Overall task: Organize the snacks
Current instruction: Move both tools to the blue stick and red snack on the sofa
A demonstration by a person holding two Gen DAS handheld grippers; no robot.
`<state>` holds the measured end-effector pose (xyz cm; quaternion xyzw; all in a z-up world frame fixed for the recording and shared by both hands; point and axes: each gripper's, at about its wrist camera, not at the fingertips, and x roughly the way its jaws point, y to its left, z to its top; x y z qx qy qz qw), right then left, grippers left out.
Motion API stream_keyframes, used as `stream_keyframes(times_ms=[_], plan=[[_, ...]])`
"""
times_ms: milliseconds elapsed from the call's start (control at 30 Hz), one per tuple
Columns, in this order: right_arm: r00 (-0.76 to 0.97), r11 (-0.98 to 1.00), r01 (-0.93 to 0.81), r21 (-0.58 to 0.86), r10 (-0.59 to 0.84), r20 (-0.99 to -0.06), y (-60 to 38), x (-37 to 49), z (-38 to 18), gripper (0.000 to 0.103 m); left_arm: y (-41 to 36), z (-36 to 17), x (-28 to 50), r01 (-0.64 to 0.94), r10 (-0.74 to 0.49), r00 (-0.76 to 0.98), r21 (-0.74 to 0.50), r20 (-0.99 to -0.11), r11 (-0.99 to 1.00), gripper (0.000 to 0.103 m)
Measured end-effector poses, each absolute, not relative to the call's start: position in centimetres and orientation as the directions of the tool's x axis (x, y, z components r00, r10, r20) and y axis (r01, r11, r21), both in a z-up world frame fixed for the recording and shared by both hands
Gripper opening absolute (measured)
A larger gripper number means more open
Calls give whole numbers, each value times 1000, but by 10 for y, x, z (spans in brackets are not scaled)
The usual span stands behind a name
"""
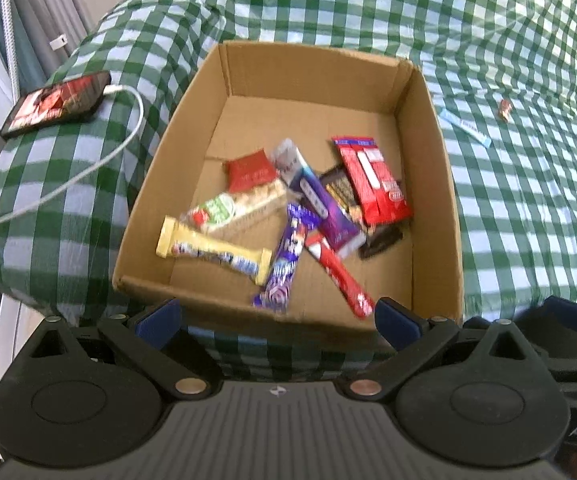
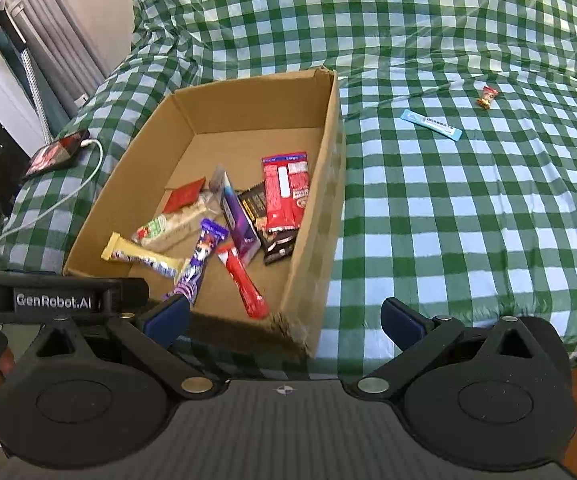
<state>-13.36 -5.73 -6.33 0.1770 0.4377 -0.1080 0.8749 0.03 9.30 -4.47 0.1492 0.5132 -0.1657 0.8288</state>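
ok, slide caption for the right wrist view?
Open right tongs above cardboard box of snacks; blue stick pack and small candy remain on checked cloth.

1. The box [image 1: 428, 184] is plain brown corrugated cardboard, matt, with a frayed near corner [image 2: 288, 330].
2. The snacks [image 1: 288, 208] wear glossy foil and plastic wrappers.
3. The cloth [image 2: 468, 220] is a green-and-white check with a slight sheen, creased.
4. The phone [image 1: 54, 104] has a glossy screen; its cable [image 1: 88, 168] is smooth white plastic.
5. The left gripper [image 1: 276, 320] and right gripper [image 2: 284, 316] are matt black plastic with blue pads [image 2: 402, 322].
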Motion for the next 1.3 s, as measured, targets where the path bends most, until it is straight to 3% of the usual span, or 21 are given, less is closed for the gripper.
stream_keyframes(times_ms=[567, 900, 1100, 1300], plan=[[625, 913, 344, 218, -49, -779, -94, -107, -54, 101, 37, -23, 29, 478, -156, 472, 103, -868, 872, 103], [605, 836, 535, 120, -280, -745, -226, -120, -54, 101, -112, -13, 38, 612, -268, 412, 46, -871, 789, 103], [581, 785, 617, 63, -400, -708, -322, -92, -64, 102, -247, -59, 59, 586, -228, 344, 18, -911, 810, 103], [527, 789, 615, -9, -419, -739, -404, -26, -125, 102, -316, -147, 134, 430, -123, 241, -7, -963, 903, 103]])
